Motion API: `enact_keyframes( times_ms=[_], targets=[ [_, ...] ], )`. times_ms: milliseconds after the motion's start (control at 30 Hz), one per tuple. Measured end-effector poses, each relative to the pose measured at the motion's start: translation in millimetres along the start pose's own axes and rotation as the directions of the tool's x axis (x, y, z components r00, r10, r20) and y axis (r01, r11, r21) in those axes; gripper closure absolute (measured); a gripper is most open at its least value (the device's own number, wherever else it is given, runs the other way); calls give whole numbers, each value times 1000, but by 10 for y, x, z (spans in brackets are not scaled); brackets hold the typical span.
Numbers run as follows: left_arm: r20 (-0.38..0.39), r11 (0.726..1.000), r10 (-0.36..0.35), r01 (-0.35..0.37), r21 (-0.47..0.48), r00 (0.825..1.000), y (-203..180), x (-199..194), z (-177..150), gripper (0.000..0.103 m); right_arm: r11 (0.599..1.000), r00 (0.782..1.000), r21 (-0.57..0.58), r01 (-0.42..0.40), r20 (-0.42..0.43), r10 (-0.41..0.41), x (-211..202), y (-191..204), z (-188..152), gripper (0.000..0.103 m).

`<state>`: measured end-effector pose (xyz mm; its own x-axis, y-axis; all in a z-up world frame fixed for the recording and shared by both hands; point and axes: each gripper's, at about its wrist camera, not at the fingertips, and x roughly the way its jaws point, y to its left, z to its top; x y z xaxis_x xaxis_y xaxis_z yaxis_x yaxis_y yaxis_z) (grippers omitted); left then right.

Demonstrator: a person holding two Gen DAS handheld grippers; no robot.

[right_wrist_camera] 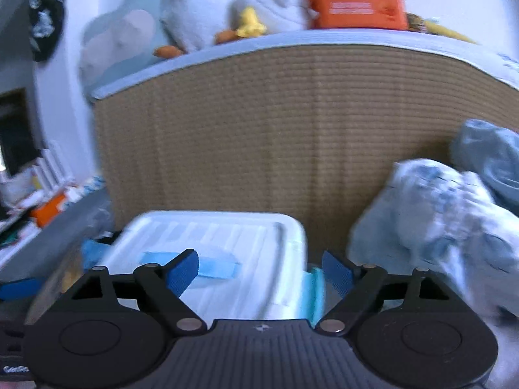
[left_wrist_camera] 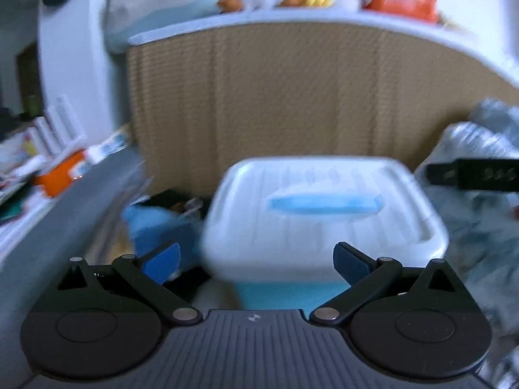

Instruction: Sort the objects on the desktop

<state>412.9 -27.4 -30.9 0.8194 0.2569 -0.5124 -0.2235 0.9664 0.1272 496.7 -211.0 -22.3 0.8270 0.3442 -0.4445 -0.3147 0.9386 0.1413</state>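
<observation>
A white plastic storage box (left_wrist_camera: 324,214) with a ribbed lid and a blue handle stands in front of a brown cardboard wall. My left gripper (left_wrist_camera: 256,264) is open, its blue pads wide apart just before the box's near edge. The box also shows in the right wrist view (right_wrist_camera: 227,253), low and left of centre. My right gripper (right_wrist_camera: 259,270) is open over the box's right near corner, holding nothing. Both views are blurred.
A tall corrugated cardboard wall (right_wrist_camera: 275,136) stands behind the box, topped by a white shelf with an orange first-aid case (right_wrist_camera: 356,3) and plush toys (right_wrist_camera: 249,22). Crumpled plastic bags (right_wrist_camera: 438,214) lie at the right. A grey ledge (left_wrist_camera: 65,201) with small packages runs along the left.
</observation>
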Motion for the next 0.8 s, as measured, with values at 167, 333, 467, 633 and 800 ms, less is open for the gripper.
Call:
enact_keyframes(
  times_ms=[167, 333, 467, 633, 800],
  targets=[
    [39, 994, -105, 105, -8, 994, 40, -197, -84, 0, 996, 998, 86, 20, -60, -15, -111, -53, -53, 16],
    [20, 991, -124, 125, -37, 992, 68, -281, -126, 0, 992, 995, 124, -17, -96, 29, -268, -6, -125, 16],
    [23, 990, -133, 134, -52, 991, 131, -345, -202, 0, 997, 996, 74, 24, -90, -17, -443, 137, -144, 15],
    [27, 993, -117, 118, -14, 993, 146, -490, -338, 0, 998, 996, 33, 56, -75, -54, -619, 266, -224, 15],
    [-13, 989, -147, 147, -8, 989, 215, -594, -428, 0, 997, 998, 65, 38, -44, -36, -854, 344, -292, 15]
  ],
)
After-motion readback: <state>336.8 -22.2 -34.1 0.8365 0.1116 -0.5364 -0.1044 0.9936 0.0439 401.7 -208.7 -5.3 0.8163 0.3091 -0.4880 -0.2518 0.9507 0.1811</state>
